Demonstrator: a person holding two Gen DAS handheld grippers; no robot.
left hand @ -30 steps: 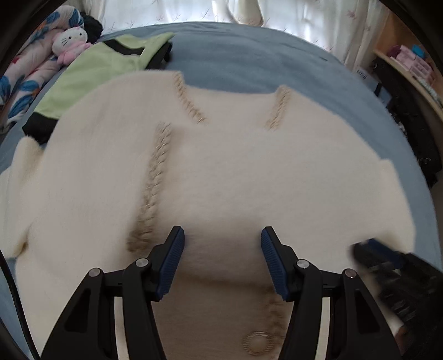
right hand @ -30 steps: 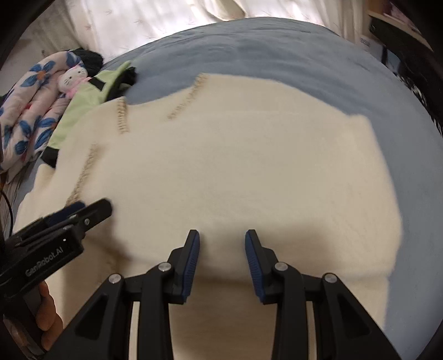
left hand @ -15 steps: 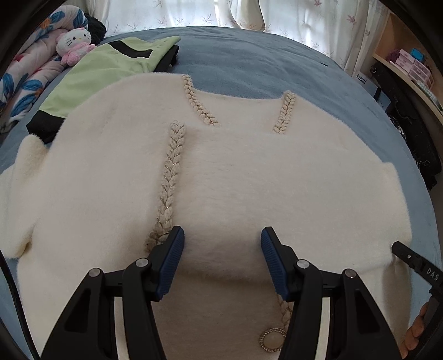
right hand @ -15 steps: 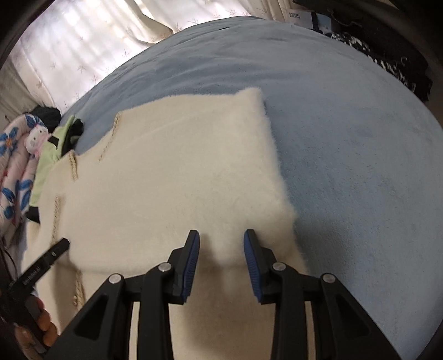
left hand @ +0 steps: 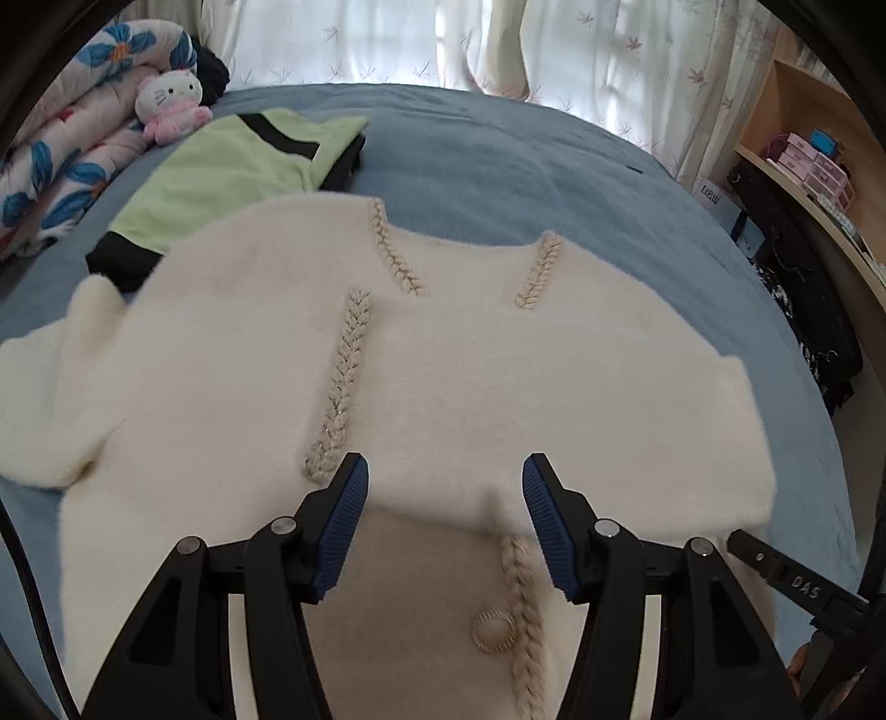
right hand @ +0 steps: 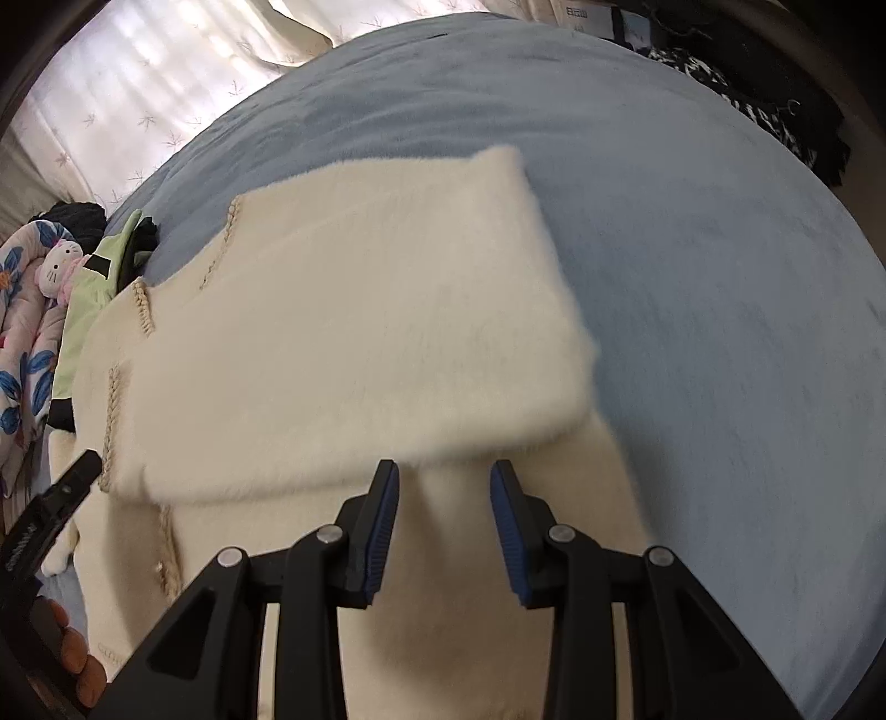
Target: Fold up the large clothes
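A fluffy cream cardigan (left hand: 454,387) with braided trim and a round button (left hand: 492,631) lies flat on the blue bed (left hand: 498,160). One sleeve is folded across its body, and that folded edge (right hand: 343,459) runs just ahead of both grippers. My left gripper (left hand: 446,487) hovers open over the cardigan's middle with nothing between its fingers. My right gripper (right hand: 443,487) hovers near the cardigan's right edge, its jaws apart and empty. The other gripper's black tip shows at the edge of each view: right gripper (left hand: 792,581), left gripper (right hand: 50,515).
A folded green and black garment (left hand: 232,171) lies at the back left, touching the cardigan's far corner. Behind it are a white plush cat (left hand: 169,105) and a floral quilt (left hand: 66,144). Curtains (left hand: 443,39) hang behind the bed. A shelf with boxes (left hand: 814,166) and dark clothing (right hand: 775,111) stand on the right.
The left gripper has lifted and drawn back, so more of the bed shows. The right gripper has slid toward the cardigan's right edge and rolled. The cardigan lies as before.
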